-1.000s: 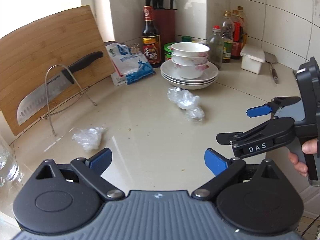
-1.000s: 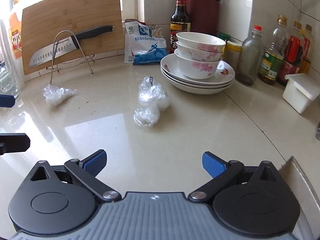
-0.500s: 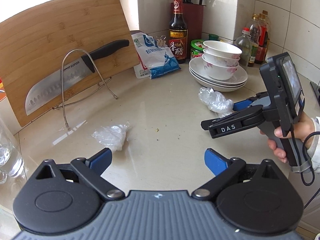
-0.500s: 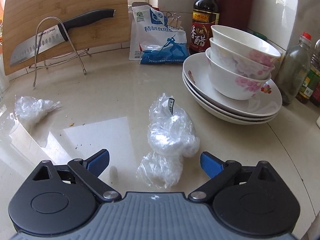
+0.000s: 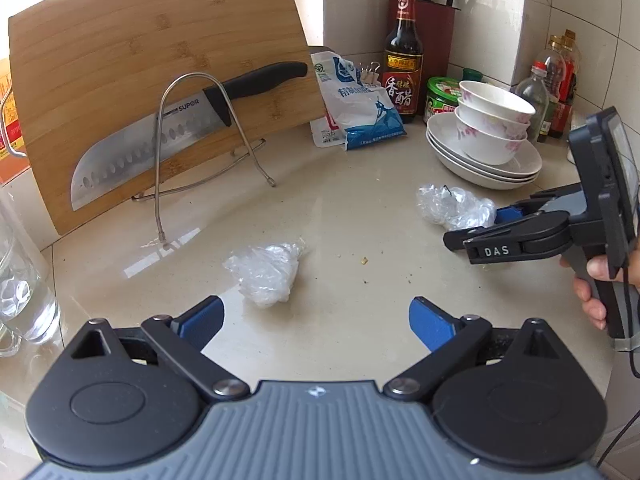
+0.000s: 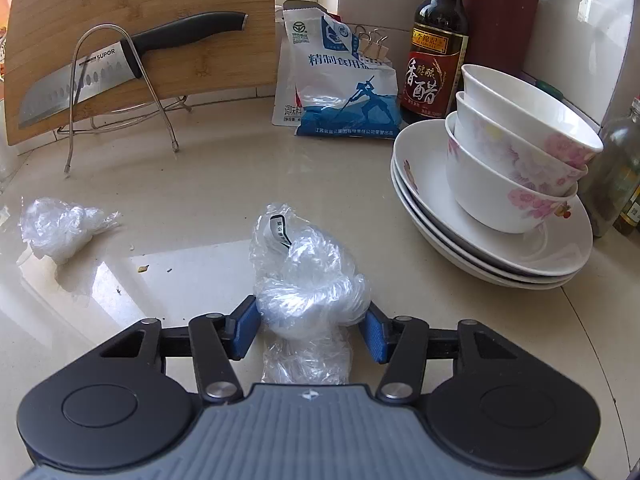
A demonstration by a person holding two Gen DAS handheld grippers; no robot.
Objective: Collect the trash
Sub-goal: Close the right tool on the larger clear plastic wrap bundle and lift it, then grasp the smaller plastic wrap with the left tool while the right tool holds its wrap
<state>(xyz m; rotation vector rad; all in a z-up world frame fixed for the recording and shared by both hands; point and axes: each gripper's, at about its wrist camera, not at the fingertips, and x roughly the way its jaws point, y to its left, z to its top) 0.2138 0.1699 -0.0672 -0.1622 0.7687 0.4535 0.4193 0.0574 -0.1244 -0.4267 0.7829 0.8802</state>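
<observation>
A large wad of crumpled clear plastic (image 6: 308, 280) lies on the beige counter (image 6: 200, 208), close to a stack of plates. My right gripper (image 6: 308, 316) is closing on it, and both blue pads touch its sides. The left wrist view shows that same wad (image 5: 448, 206) with the right gripper (image 5: 476, 226) coming at it from the right. A smaller plastic wad (image 5: 264, 272) sits just ahead of my left gripper (image 5: 316, 320), which is open with nothing between its fingers. In the right wrist view the smaller wad (image 6: 56, 228) is at the far left.
Three bowls (image 6: 500, 184) are stacked on white plates (image 6: 460, 248) right of the wad. At the back stand a cutting board (image 5: 140, 60), a knife (image 5: 160, 136) on a wire rack, a salt bag (image 6: 340, 80) and a vinegar bottle (image 6: 436, 52). A glass (image 5: 20, 280) stands at the left. A hand (image 5: 596, 280) holds the right gripper.
My right gripper moved up to the large wad and its jaws narrowed onto it. The left gripper drifted toward the smaller wad, still open.
</observation>
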